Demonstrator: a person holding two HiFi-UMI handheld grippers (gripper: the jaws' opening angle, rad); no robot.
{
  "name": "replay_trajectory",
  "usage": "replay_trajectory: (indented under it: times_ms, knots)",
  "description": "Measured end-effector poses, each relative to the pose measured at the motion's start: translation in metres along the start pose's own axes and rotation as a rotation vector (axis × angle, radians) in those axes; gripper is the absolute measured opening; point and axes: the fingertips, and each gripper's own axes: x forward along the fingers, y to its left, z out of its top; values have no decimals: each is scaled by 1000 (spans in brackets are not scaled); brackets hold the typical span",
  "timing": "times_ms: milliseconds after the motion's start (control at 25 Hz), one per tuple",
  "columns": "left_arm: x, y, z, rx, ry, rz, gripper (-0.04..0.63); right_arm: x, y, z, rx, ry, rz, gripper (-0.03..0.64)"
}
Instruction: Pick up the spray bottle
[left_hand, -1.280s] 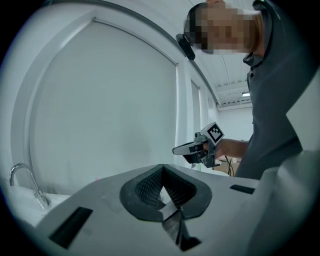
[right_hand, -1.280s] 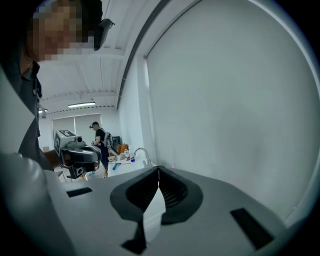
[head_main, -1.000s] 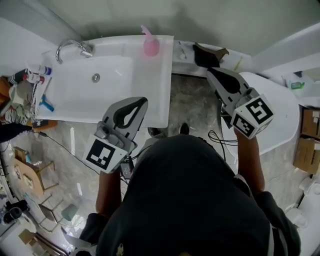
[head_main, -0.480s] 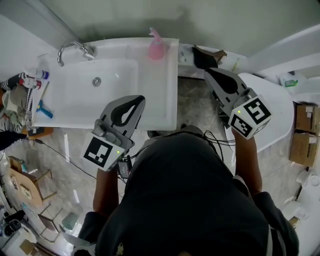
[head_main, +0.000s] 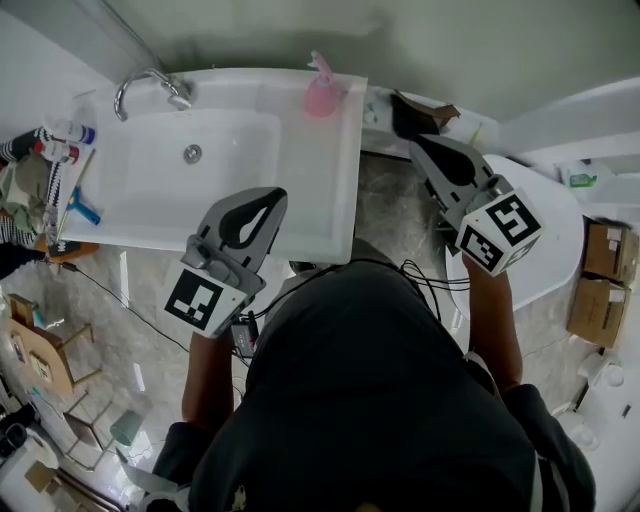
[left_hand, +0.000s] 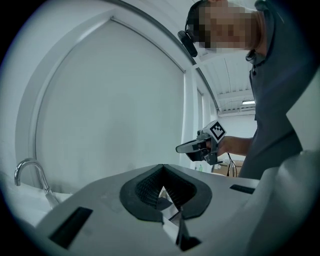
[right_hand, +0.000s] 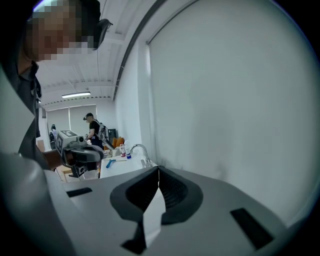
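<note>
The pink spray bottle (head_main: 322, 92) stands upright at the back right corner of the white sink (head_main: 340, 200), against the wall. My left gripper (head_main: 280, 192) is shut and empty; it hovers over the sink's front right part, well short of the bottle. My right gripper (head_main: 415, 143), also shut and empty, hangs to the right of the sink over the floor gap, lower right of the bottle. The bottle shows in neither gripper view. The left gripper view shows shut jaws (left_hand: 162, 165) facing a bare wall, and the right gripper view (right_hand: 159, 167) shows the same.
A chrome faucet (head_main: 145, 85) stands at the sink's back left. Small bottles (head_main: 60, 140) and a blue tool (head_main: 85, 210) lie left of it. A dark object (head_main: 415, 112) sits on the ledge near the right gripper. A white rounded fixture (head_main: 565, 230) and cardboard boxes (head_main: 600, 270) are on the right.
In the head view the sink and pink bottle have slid to the right. The left gripper now reaches farther over the sink. Both grippers stay shut.
</note>
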Motion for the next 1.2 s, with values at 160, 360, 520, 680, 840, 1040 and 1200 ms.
replay_trajectory:
  times_ms: [160,360,520,680,840,1040,1200]
  knots:
    - [7,6,-2,-22,19,42,3,23,-14,-4,16,14,46,8]
    - [23,19,-3,-32,34,91,3,54,-35,-4,11,20,101,9]
    - [31,25,-2,-41,32,114,3,76,-45,-8,7,47,127,9]
    - [36,33,-6,-63,36,145,3,100,-54,-15,-12,73,155,9]
    - [37,43,-14,-85,51,176,3,126,-63,-27,-13,107,177,9]
    - [40,56,-24,-108,72,207,3,160,-73,-42,-5,145,210,9]
    - [41,65,-33,-129,84,229,3,186,-78,-54,-7,173,227,9]
